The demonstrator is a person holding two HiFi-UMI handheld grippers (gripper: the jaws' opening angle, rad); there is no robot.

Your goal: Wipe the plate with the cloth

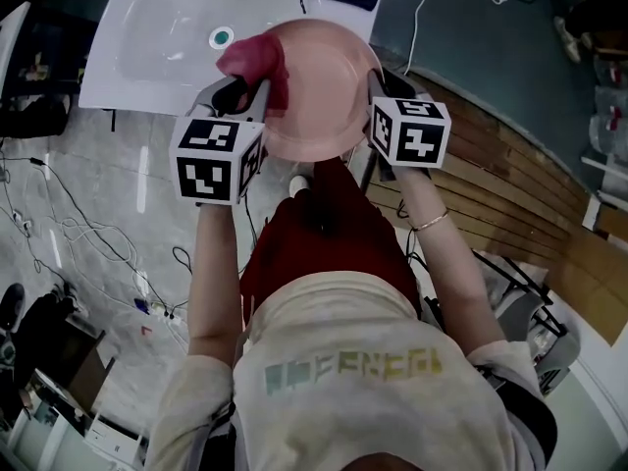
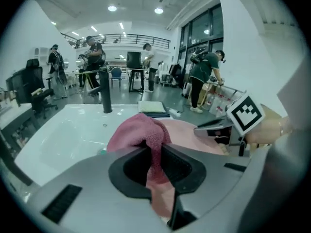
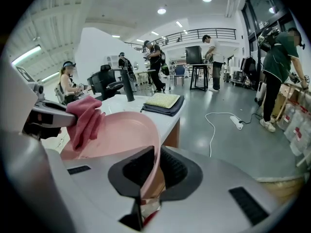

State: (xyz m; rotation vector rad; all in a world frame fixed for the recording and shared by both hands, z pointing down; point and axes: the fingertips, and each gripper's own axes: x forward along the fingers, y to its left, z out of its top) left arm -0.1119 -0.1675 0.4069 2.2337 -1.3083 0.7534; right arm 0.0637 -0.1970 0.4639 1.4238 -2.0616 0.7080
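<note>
left tool (image 1: 249,93) clenched on cloth (image 1: 257,59) | right tool (image 1: 377,84) gripping plate (image 1: 329,91) rim, upper centre of frame | tip: press cloth flat, sweep in circles, hold plate steady

Rim of the round pink plastic plate (image 1: 324,96) partly hidden behind the left gripper (image 1: 247,94) and right gripper (image 1: 378,84), part of the crumpled red-pink cloth (image 1: 257,59) hidden between the left gripper's jaws, white sink basin (image 1: 147,67) cut by the head view's top edge
</note>
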